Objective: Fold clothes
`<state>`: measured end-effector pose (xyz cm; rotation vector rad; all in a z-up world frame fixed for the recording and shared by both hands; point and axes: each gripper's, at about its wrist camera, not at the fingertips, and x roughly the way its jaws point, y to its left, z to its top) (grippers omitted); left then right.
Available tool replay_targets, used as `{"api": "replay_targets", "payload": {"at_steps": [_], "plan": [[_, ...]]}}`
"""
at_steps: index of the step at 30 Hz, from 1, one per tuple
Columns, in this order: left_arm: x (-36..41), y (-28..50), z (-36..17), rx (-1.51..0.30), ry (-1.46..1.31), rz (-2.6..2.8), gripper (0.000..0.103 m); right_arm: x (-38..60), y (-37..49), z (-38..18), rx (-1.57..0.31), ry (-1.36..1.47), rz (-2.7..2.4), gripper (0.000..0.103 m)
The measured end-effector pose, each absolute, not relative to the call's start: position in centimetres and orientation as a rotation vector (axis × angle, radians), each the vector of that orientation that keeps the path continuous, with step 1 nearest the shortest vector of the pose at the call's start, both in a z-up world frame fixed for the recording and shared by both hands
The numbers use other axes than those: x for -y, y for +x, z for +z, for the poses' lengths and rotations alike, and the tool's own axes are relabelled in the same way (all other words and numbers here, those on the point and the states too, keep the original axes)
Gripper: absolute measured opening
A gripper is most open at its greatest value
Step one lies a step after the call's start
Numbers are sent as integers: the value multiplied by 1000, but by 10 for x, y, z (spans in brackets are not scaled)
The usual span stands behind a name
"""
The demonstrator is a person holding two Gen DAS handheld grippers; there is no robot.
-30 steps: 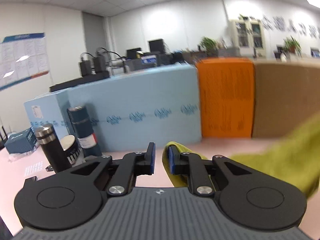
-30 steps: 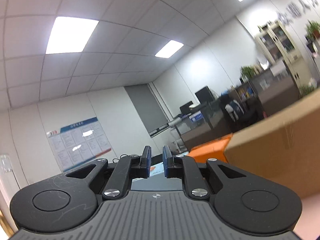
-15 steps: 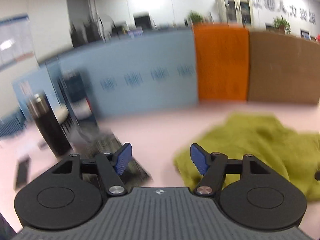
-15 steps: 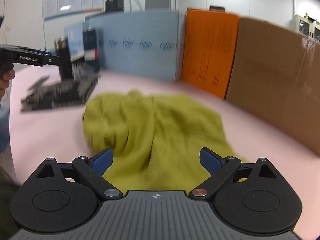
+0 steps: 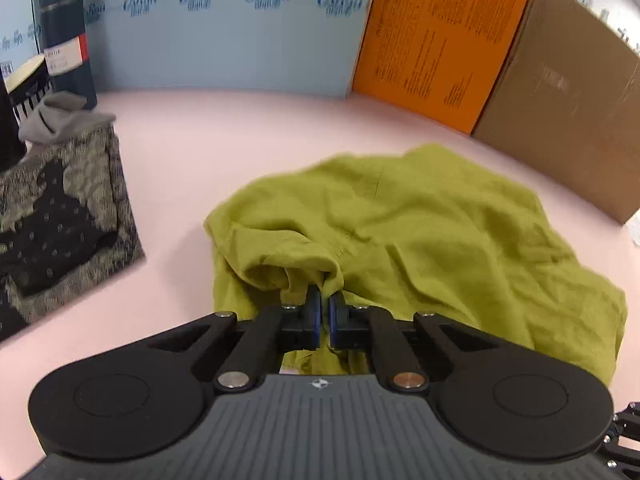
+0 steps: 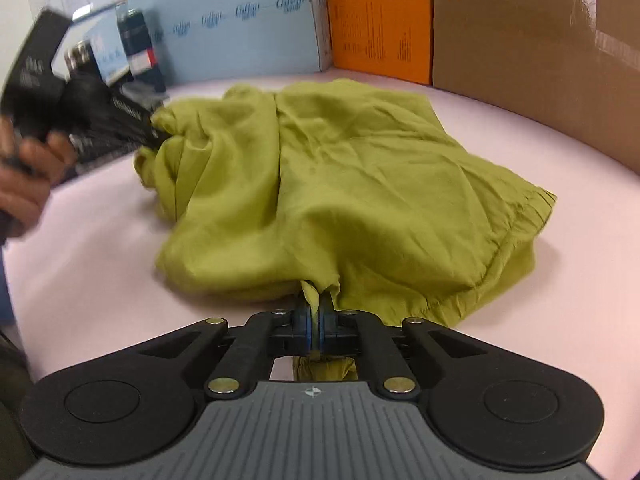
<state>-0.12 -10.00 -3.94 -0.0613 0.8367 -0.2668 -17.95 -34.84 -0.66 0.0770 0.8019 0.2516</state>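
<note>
Green garment [image 6: 360,184] lies rumpled on the pink table [image 5: 240,128]. Left gripper [image 5: 325,310] and right gripper [image 6: 314,316] each clamped on a bunch of cloth. We'd lift evenly, keep fabric taut, avoid dragging wrinkles.

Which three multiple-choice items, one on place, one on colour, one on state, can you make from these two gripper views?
1. The orange box stands between:
A. blue box and brown cardboard box
B. two flasks
C. two garments

2. The crumpled garment is:
A. grey
B. olive-green
C. orange

3. The left gripper and right gripper are:
A. both open
B. one open
C. both shut on the garment

Answers:
1. A: blue box on its left, brown cardboard box on its right.
2. B: olive-green in both views.
3. C: fabric pinched between both pairs of fingers.
</note>
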Motion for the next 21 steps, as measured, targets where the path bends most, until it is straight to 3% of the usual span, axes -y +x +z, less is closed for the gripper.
{"api": "replay_targets", "payload": {"at_steps": [7,14,19,21], "plan": [[51,-8,51,-504,-134,-123,3,322,-170,66,-693,284,552,4],[27,5,155,-304,-109,-12,0,274,-159,142,-532,443,941,4],[29,16,229,-167,-34,23,1,289,-152,147,-456,588,920,4],[55,15,234,-163,67,-43,2,324,-149,134,-437,702,796,4]]}}
